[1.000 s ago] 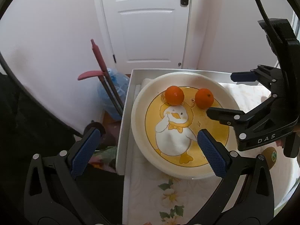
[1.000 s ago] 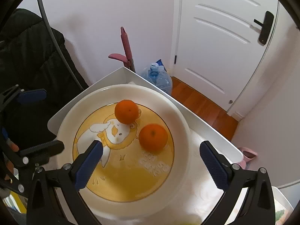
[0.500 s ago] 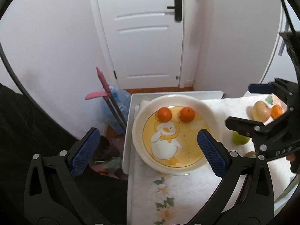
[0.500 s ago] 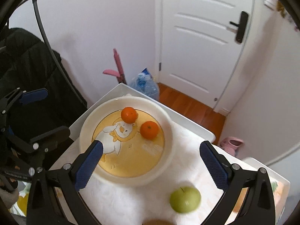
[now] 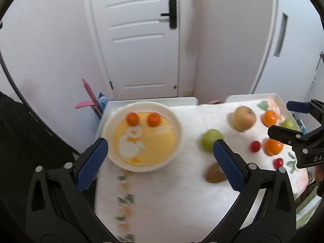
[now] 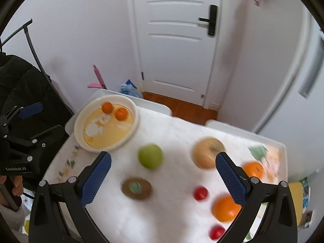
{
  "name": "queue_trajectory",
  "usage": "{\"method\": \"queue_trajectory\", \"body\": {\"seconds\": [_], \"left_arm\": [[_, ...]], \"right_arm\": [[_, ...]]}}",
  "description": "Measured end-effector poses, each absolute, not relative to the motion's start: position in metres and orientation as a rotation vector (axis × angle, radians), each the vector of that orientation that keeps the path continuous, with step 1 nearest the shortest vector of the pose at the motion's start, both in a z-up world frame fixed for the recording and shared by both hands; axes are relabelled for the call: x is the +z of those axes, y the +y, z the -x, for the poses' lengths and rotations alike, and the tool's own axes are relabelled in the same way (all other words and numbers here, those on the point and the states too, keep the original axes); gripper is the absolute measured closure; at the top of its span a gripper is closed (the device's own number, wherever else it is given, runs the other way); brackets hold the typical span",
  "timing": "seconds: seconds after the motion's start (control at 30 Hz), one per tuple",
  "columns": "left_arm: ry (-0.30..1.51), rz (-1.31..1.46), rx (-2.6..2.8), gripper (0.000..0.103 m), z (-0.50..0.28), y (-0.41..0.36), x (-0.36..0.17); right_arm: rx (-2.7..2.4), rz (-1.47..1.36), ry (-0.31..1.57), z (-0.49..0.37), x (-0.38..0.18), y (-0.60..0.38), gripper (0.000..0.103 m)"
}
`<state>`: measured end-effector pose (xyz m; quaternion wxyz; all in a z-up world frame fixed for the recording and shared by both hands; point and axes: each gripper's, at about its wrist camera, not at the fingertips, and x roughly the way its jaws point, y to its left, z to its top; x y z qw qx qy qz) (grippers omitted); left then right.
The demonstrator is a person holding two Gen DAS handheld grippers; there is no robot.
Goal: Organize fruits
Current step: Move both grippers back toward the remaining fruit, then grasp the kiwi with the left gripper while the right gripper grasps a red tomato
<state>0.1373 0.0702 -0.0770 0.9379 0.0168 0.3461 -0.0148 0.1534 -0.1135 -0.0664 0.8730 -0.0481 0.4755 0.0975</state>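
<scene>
Both tools, left (image 5: 160,158) and right (image 6: 164,174), have pulled back from the duck plate (image 5: 174,119), spread and empty. Two mandarins (image 5: 132,118) sit plated; green apple (image 6: 150,156) and kiwi (image 6: 136,186) remain on the worktop (image 6: 162,212), likely next.

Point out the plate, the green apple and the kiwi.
plate (image 6: 80,129), right wrist view, bare left rim.
green apple (image 6: 150,156), right wrist view, middle of its skin.
kiwi (image 6: 136,186), right wrist view, centre, on its sticker.
</scene>
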Motion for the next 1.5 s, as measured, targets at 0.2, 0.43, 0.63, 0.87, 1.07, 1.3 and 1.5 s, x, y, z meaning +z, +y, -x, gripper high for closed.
{"method": "queue_trajectory", "body": {"seconds": [0.2, 0.43, 0.63, 0.87, 1.07, 1.3, 1.5], "left_arm": [[0.725, -0.039, -0.041, 0.0, -0.124, 0.024, -0.093], [0.754, -0.016, -0.006, 0.0, -0.12, -0.013, -0.128], [0.76, 0.008, 0.065, 0.0, -0.122, -0.031, -0.158], [0.761, 0.021, 0.127, 0.0, -0.135, -0.039, -0.186], [0.788, 0.056, 0.15, 0.006, -0.15, -0.042, -0.208], [0.805, 0.047, 0.139, 0.019, -0.157, -0.047, -0.221], [0.821, 0.052, 0.114, 0.027, -0.161, -0.046, -0.227]], "right_arm": [[0.153, 0.071, 1.015, -0.114, -0.072, -0.168, 0.0], [0.126, 0.061, 1.052, -0.079, -0.099, -0.207, 0.0], [0.115, 0.059, 1.049, -0.055, -0.129, -0.226, 0.0], [0.104, 0.079, 1.028, -0.042, -0.16, -0.232, 0.001], [0.089, 0.056, 1.022, -0.041, -0.177, -0.235, 0.008], [0.097, 0.06, 1.054, -0.04, -0.195, -0.232, 0.027], [0.102, 0.058, 1.054, -0.039, -0.2, -0.23, 0.033]]}}
